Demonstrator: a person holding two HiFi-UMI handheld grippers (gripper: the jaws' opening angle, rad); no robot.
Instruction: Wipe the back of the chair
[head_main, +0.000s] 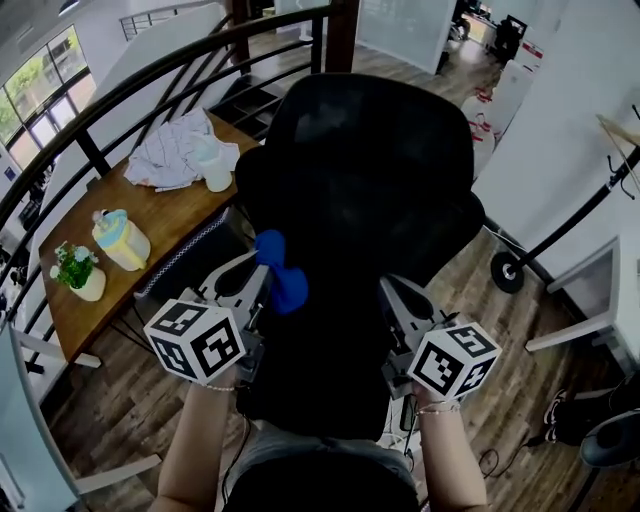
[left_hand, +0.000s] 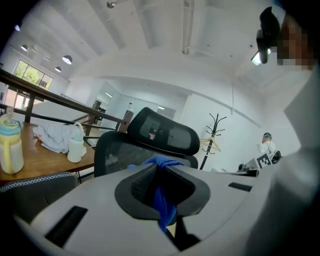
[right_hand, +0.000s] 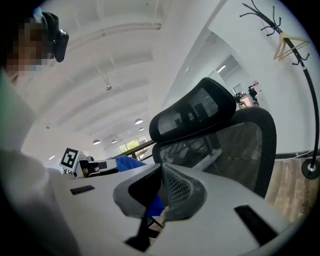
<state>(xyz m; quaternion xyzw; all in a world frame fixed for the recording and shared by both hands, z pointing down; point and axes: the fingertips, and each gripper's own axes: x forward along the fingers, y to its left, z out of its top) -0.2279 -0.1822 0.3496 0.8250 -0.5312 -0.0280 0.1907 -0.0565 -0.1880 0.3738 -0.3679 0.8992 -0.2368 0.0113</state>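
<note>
While left tool (head_main: 260, 268) clamps blue cloth (head_main: 286, 286) at chair back (head_main: 370, 170), right tool (head_main: 392, 296) closed; yellow bottle (head_main: 122, 241) on table (head_main: 175, 215)

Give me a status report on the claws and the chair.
Left claw shut on cloth. Right claw shut, empty. Chair back just ahead, cloth at it, contact unclear. Nothing in the way.

Standing upright as a black mesh chair (head_main: 370, 180) with a headrest, turning its back this way; bunching up as a small blue cloth (head_main: 283, 275), sitting pinched in the left gripper (head_main: 262, 272), just in front of that back
</note>
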